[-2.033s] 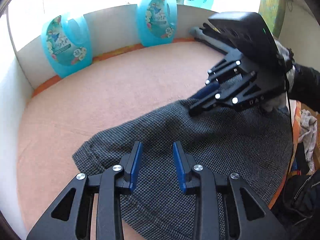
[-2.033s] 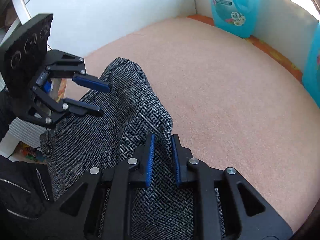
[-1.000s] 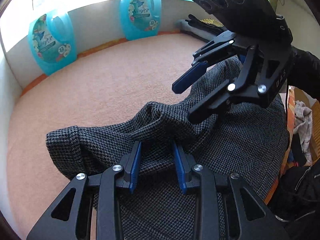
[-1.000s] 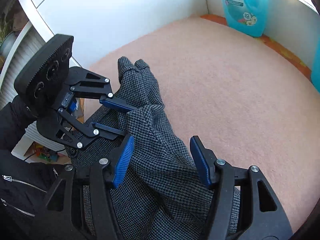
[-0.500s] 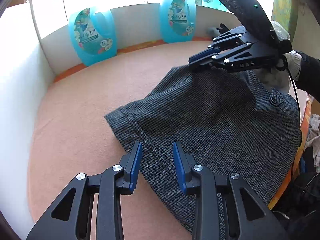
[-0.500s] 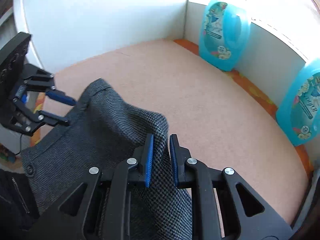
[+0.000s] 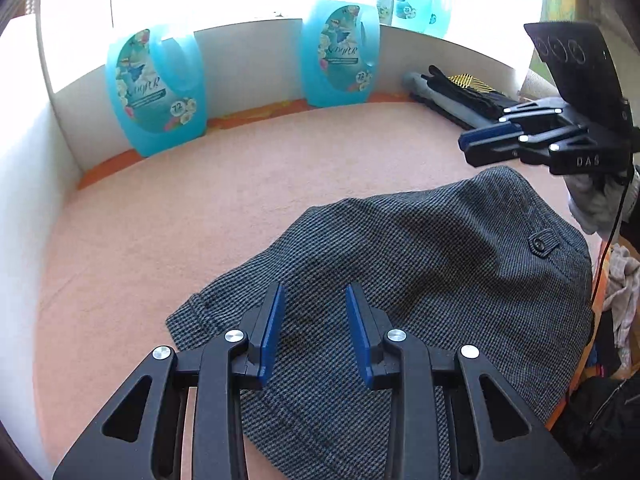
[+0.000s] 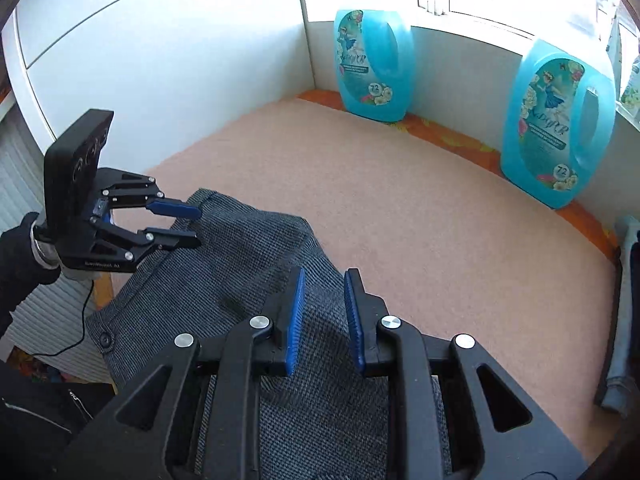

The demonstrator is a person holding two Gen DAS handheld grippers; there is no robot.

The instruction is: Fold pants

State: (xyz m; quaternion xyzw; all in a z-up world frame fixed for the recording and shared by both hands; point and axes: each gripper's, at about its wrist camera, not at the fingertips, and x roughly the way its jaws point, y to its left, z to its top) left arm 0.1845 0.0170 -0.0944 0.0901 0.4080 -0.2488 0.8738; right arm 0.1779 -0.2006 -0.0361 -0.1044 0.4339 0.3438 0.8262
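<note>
peach carpeted surface (image 7: 248, 184) with grey pants (image 7: 420, 280) folded at its near edge.
both claws hang over the pants, left gripper (image 7: 314, 332) and right gripper (image 8: 322, 316) slightly parted, empty; blue detergent jugs (image 7: 156, 92) stand beyond, contents unclear.

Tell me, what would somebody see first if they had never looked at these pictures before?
Probably the grey checked pants, lying folded on the pink cloth in the middle. Next, the two big blue bottles standing along the white back wall, bright in the window light. Then the black grippers with blue pads: the left gripper hovers over the near edge of the pants, the right gripper above their far corner, and neither holds anything.
</note>
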